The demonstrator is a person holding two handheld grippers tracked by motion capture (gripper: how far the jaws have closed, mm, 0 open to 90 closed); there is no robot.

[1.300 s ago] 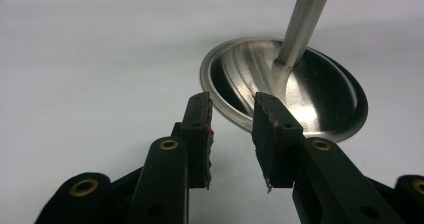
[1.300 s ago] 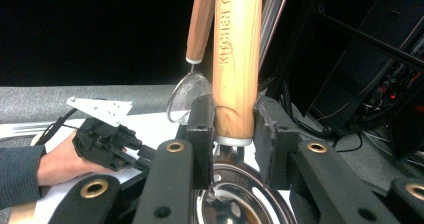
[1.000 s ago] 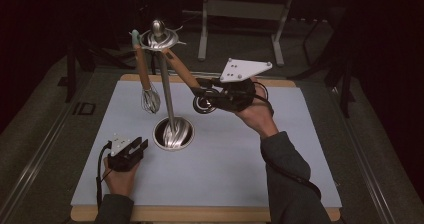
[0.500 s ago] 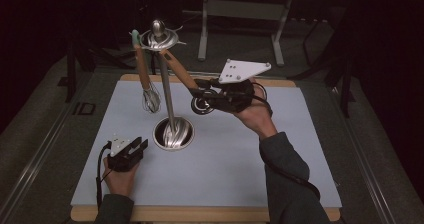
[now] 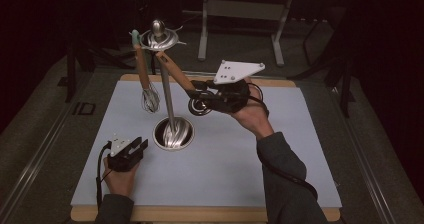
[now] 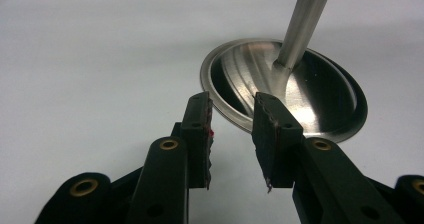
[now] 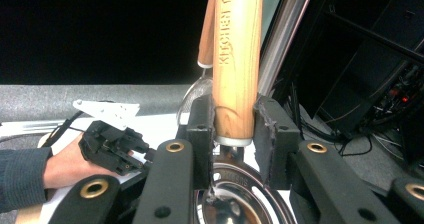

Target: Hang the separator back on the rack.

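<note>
White mat, whisk beside stand

Black grippers with brass-ringed screws; dark grey sleeves; black cables.

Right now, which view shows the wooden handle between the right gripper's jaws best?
The right gripper view: the wooden handle is close, its engraved lettering readable, jaws pressing both sides. The high view shows it small and slanted, hanging from the steel stand.

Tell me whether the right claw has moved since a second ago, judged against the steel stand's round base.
No. The right claw, clamped on the wooden-handled utensil, sits at the same spot up and right of the round steel stand base.
</note>
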